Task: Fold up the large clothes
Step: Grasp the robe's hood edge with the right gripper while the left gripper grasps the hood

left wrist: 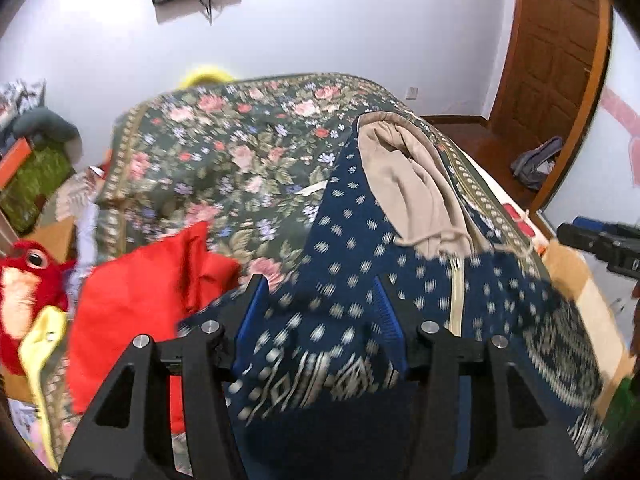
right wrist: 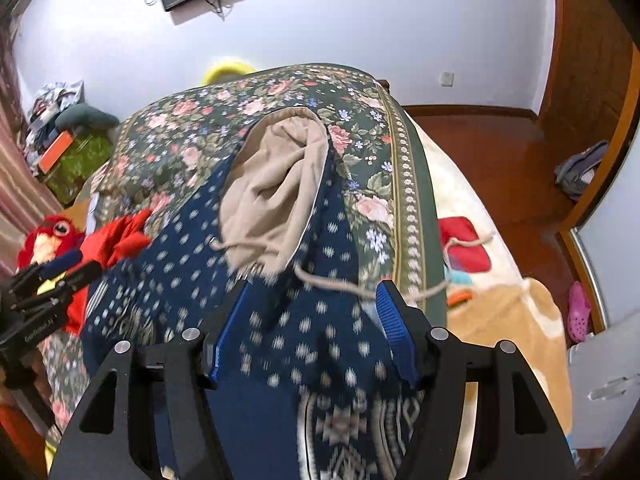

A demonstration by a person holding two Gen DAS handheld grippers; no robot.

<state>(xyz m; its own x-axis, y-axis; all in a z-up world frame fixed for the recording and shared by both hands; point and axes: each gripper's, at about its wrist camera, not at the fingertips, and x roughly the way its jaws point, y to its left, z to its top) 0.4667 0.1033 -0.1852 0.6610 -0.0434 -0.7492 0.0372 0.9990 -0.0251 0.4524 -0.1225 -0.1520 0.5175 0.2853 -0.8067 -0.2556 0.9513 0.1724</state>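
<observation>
A large navy hooded jacket (left wrist: 352,248) with a white pattern and beige hood lining (left wrist: 404,176) lies on the floral bed cover (left wrist: 224,148). My left gripper (left wrist: 318,286) is open with its blue pads on either side of the jacket's fabric near the patterned hem. My right gripper (right wrist: 316,296) is open too, and the jacket (right wrist: 192,248) bunches up between its blue pads. The beige hood (right wrist: 276,184) and its drawstring (right wrist: 332,280) lie just ahead of it. The fabric is motion-blurred in both views.
A red garment (left wrist: 148,284) lies left of the jacket. A red plush toy (left wrist: 28,272) sits at the bed's left edge. A cream and tan blanket (right wrist: 504,308) covers the right side. A wooden door (left wrist: 556,48) and floor lie beyond.
</observation>
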